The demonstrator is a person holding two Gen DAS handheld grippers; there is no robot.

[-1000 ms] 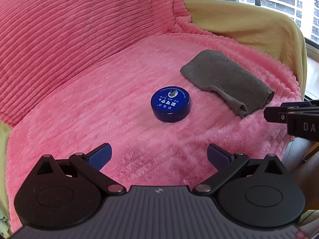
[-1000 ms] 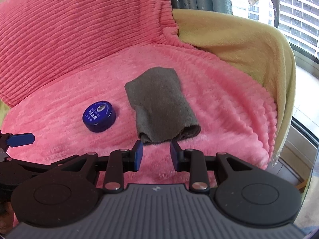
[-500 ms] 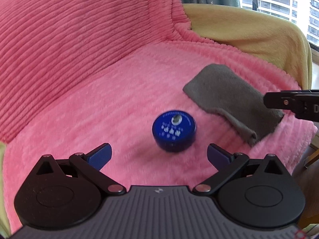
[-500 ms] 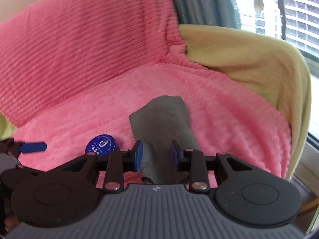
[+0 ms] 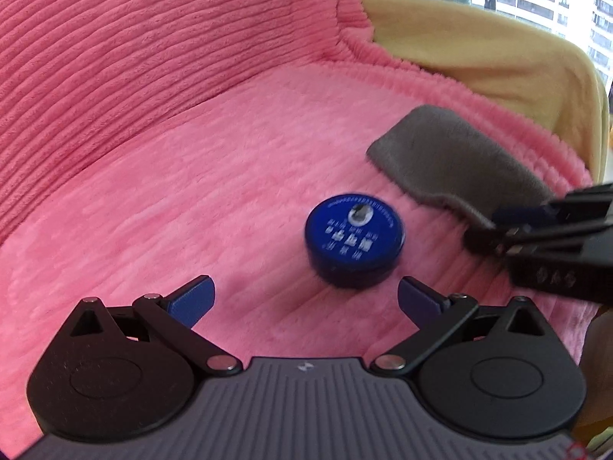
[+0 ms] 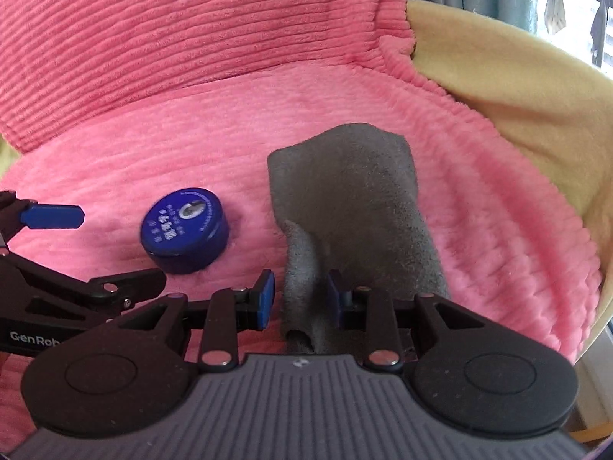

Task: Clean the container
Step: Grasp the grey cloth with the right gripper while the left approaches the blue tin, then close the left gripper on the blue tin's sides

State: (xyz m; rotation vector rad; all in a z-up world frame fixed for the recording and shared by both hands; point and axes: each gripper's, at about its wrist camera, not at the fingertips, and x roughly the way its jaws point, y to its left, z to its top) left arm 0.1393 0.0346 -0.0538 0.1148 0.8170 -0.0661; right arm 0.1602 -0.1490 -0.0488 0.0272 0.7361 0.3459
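Grippers hang low over a seat draped in a pink ribbed fleece blanket [image 5: 191,176], both pointing toward its far backrest. The left gripper [image 5: 304,301] has its jaws spread wide, blue pads far apart with nothing between them; the round blue tin [image 5: 354,239] sits on the blanket just beyond and slightly right of the gap, not touched by either pad. In the right wrist view the right gripper [image 6: 300,299] is down at the near edge of the grey cloth [image 6: 356,207], its jaws open only a narrow way, and a raised fold of the cloth stands between the two blue pads; whether the pads press the fold cannot be told.

The tin is a squat, flat-topped cylinder with glossy dark-blue sides and white print on its lid, blurred beyond reading. In the right wrist view the tin [image 6: 186,230] lies left of the cloth, apart from it. The cloth is a soft, matte, napped rectangle, folded double along its left side, lying flat except for the lifted ridge near the pads. The blanket is plush with parallel ribs, coarser on the backrest. A smooth pale-yellow cover [image 6: 517,107] shows at the far right.
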